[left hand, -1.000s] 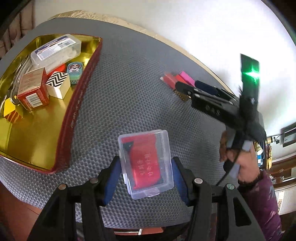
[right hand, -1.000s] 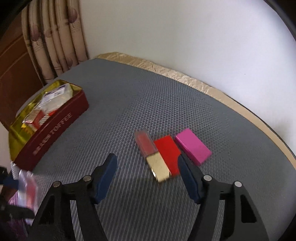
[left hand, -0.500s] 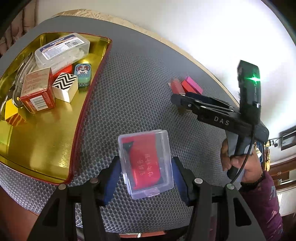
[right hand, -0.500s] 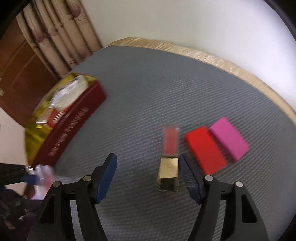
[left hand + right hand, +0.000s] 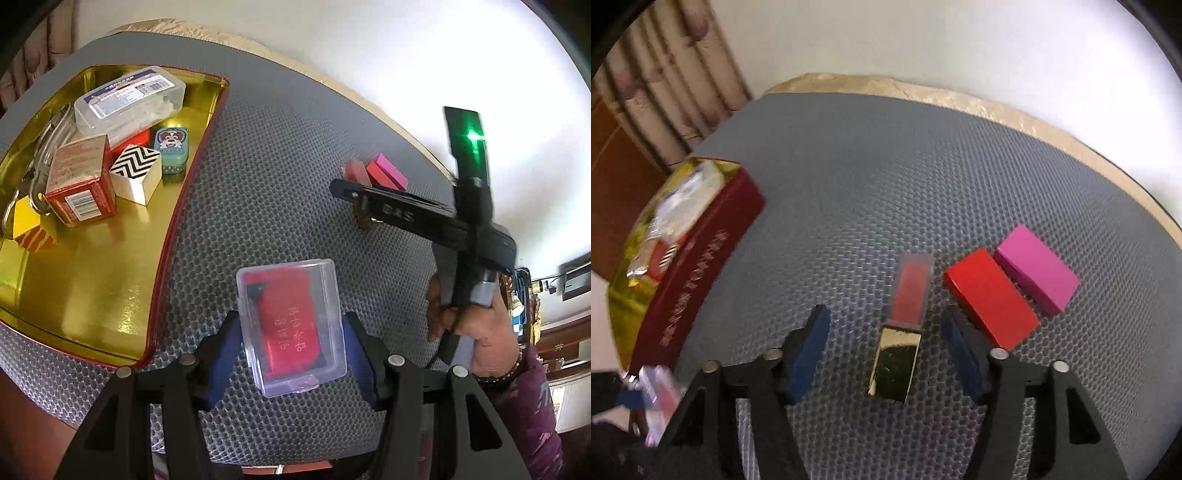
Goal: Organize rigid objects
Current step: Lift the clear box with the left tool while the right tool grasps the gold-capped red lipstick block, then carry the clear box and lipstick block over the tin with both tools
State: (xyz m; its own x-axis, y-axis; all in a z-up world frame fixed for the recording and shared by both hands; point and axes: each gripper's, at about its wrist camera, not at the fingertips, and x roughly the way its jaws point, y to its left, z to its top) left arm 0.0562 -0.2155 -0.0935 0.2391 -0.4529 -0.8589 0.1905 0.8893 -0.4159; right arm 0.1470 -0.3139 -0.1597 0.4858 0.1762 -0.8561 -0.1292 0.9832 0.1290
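My left gripper (image 5: 291,350) is shut on a clear plastic case with a red card inside (image 5: 290,325), held above the grey mat just right of the gold tin (image 5: 92,280). My right gripper (image 5: 886,343) is open, its blue pads either side of a lipstick with a gold cap (image 5: 903,321) lying on the mat, not touching it. A red block (image 5: 991,297) and a pink block (image 5: 1036,273) lie side by side just right of it. The right gripper also shows in the left wrist view (image 5: 369,199), over the lipstick.
The gold tin with dark red walls (image 5: 698,266) holds a clear lidded box (image 5: 129,99), a red carton (image 5: 81,181), a zigzag cube (image 5: 136,173), a teal tin (image 5: 171,147), a yellow block (image 5: 26,225) and metal clips. A wall and curtains stand behind the round table.
The left gripper has carried the clear case towards the tin. The right gripper has swung and come down so the lipstick now lies between its open fingers.
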